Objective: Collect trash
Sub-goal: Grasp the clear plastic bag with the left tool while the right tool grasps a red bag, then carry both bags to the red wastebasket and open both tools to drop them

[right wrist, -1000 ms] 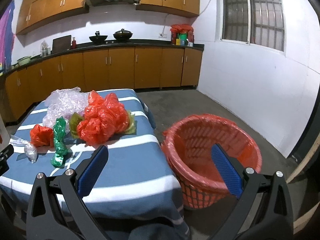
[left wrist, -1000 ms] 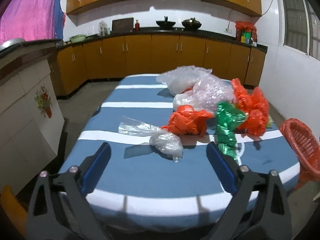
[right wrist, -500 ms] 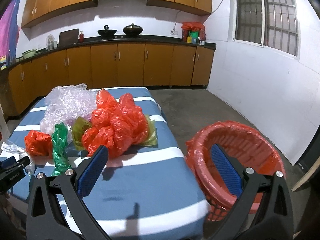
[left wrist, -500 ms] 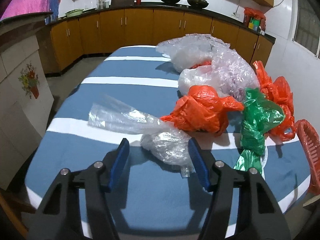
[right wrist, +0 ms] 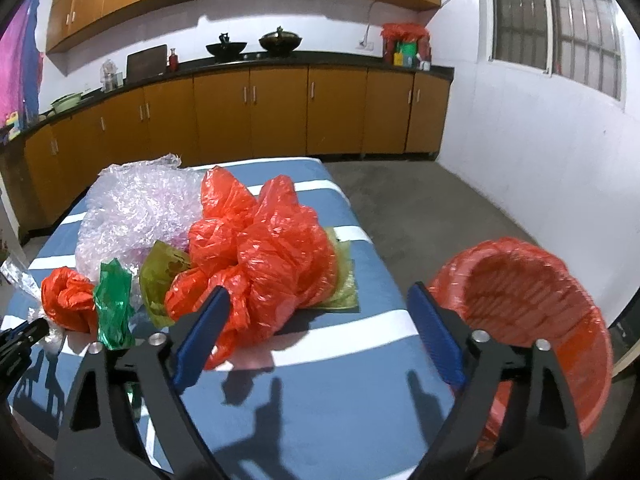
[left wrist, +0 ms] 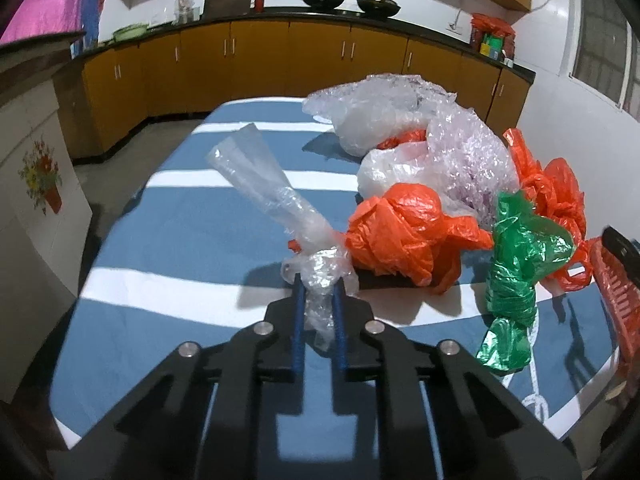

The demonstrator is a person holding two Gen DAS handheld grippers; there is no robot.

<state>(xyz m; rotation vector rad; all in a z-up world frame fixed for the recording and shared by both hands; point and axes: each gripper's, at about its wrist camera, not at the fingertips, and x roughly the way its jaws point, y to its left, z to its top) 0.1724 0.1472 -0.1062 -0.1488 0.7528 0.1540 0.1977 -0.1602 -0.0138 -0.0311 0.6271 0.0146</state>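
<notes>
1. My left gripper point(left wrist: 319, 292) has just been closing, and its blue pads now pinch the knotted end of the crumpled clear plastic bag point(left wrist: 280, 216) at the near side of the blue-and-white striped table point(left wrist: 168, 240). The film is thin and slick, so I judge it could slide out when I lift.
2. The bag's long open tail sticks up and away. It could drag across the small orange plastic bag point(left wrist: 404, 236) just beside it and pull that along.
3. My right gripper point(right wrist: 320, 340) has just been narrowing but stands spread, nothing between its pads, in front of the big crumpled orange plastic bag point(right wrist: 272, 256). Closing here could catch only a loose fold.
4. The red plastic mesh basket point(right wrist: 532, 304) stands off the table's right edge, so a light bag could drift past its rim.
</notes>
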